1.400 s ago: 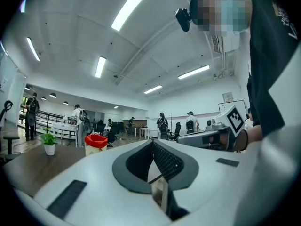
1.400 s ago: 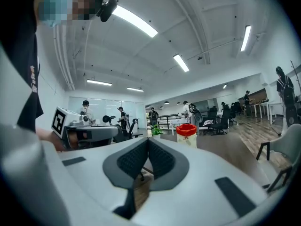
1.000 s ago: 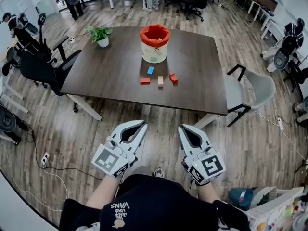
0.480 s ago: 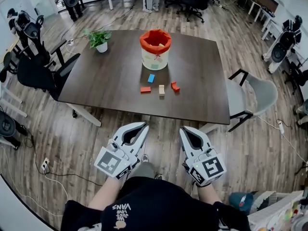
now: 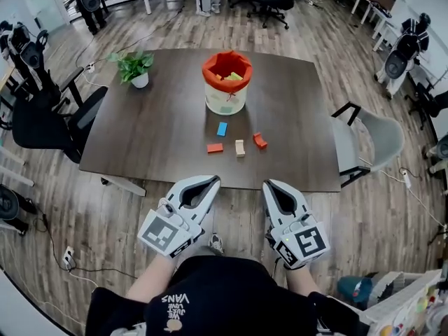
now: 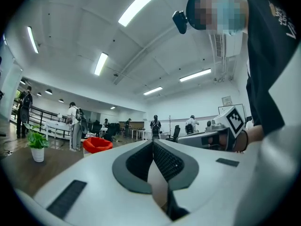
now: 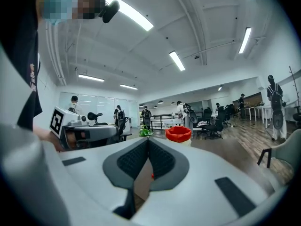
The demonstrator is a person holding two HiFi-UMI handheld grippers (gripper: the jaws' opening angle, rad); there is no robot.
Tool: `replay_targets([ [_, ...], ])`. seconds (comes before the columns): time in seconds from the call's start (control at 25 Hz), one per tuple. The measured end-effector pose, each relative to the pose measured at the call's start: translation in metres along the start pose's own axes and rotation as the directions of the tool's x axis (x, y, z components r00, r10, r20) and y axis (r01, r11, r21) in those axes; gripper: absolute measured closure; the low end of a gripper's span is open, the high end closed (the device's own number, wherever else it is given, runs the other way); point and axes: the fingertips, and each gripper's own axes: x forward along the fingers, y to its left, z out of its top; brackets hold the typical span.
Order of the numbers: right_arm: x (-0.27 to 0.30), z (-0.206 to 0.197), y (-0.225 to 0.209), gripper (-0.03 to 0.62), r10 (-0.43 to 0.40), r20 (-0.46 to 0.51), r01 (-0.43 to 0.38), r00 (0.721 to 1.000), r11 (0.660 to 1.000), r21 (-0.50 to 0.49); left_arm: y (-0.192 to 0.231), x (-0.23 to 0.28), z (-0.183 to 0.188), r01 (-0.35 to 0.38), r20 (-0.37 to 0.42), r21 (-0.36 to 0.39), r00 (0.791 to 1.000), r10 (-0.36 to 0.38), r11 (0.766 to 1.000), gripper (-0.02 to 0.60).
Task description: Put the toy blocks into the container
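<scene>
Several toy blocks lie on the dark brown table (image 5: 154, 131): a blue one (image 5: 222, 129), an orange one (image 5: 215, 148), a tan one (image 5: 240, 148) and a red one (image 5: 260, 141). Behind them stands the white container (image 5: 226, 82) with an orange rim, holding some coloured pieces; it also shows in both gripper views (image 6: 97, 144) (image 7: 178, 134). My left gripper (image 5: 213, 179) (image 6: 153, 142) and right gripper (image 5: 269, 185) (image 7: 148, 140) are held side by side short of the table's near edge, both shut and empty, pointing level at the table.
A potted plant (image 5: 133, 68) stands at the table's far left corner. A grey chair (image 5: 374, 135) sits by the table's right side, and black office chairs (image 5: 42, 117) by its left. Wooden floor lies between me and the table. People stand far off.
The table, blocks and container have come nearer and lower in the head view as I moved toward them. Both grippers stay shut and keep their places in front of me.
</scene>
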Motion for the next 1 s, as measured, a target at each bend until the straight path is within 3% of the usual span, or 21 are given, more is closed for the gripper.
replay_targets([
  [0.44,0.048,0.001,-0.023,0.576,-0.031,-0.012,0.031,0.999,0.999,-0.010,0.045,0.031,-0.006,0.036,-0.004,-0.014,0.999,-0.036,0.999,0.569],
  [1.0,0.099,0.014,-0.101,0.576,0.050,0.001,-0.050,0.999,0.999,-0.023,0.080,0.115,-0.001,-0.027,0.006,0.008,1.000,0.027,1.000,0.569],
])
